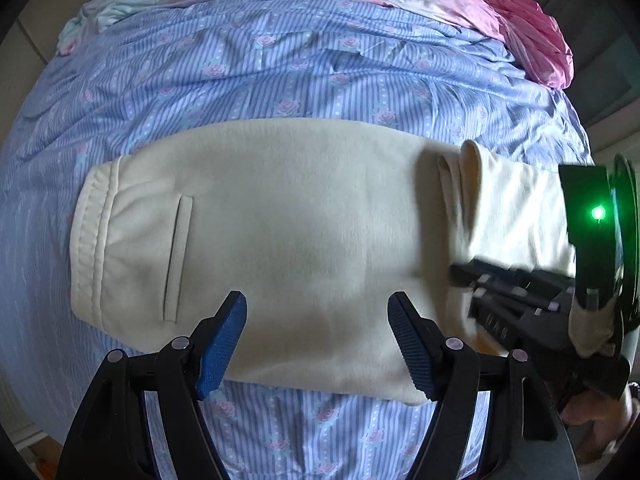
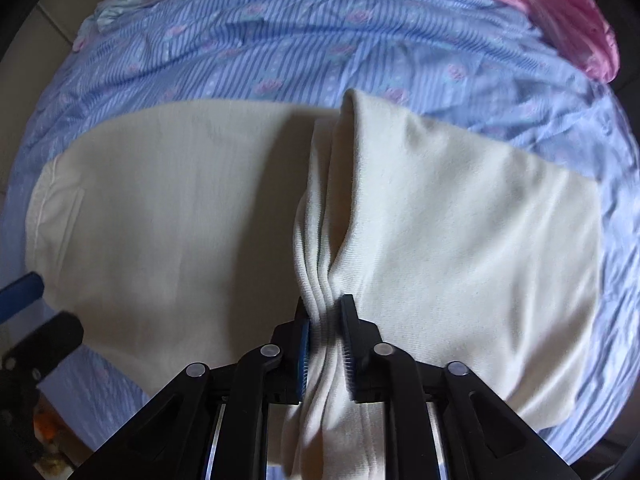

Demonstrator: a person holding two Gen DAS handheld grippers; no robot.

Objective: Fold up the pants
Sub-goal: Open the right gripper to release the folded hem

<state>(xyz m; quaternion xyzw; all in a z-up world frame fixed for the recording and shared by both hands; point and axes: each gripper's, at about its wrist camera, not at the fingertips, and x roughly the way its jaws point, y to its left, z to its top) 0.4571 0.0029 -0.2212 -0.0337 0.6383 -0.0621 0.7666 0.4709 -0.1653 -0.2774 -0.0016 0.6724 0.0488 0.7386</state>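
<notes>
Right wrist view, pants: one pair of cream pants (image 2: pixel 160 208) is seen laid flat across the blue striped bedspread (image 2: pixel 280 52), the waistband at the picture's left and a raised fold of stacked hem edges near the middle.
Folded hems: several layered edges are bunched upright and run down between the jaws of the right gripper (image 2: pixel 325 344).
Right gripper: the jaws are set narrowly apart with the bunched cloth between them; the left pad lies against the cloth, while on the right a thin gap may be present, so a firm pinch cannot be told.
Left wrist view, left gripper: the left gripper (image 1: pixel 318 346) is held wide open above the near edge of the pants (image 1: pixel 280 220), nothing being between its blue pads (image 1: pixel 222 348).
Edges: the near long edge of the pants is seen just in front of the left pads; the waistband edge and one slit pocket (image 1: pixel 178 256) lie to the picture's left.
Open room: bare bedspread (image 1: pixel 280 80) is left beyond the far edge and on the waistband side.
Beyond: one pink satin cover (image 1: pixel 520 32) is bunched at the far side of the bed.
Count: one pair of pants, two grippers, one bedspread, one pink cover.
</notes>
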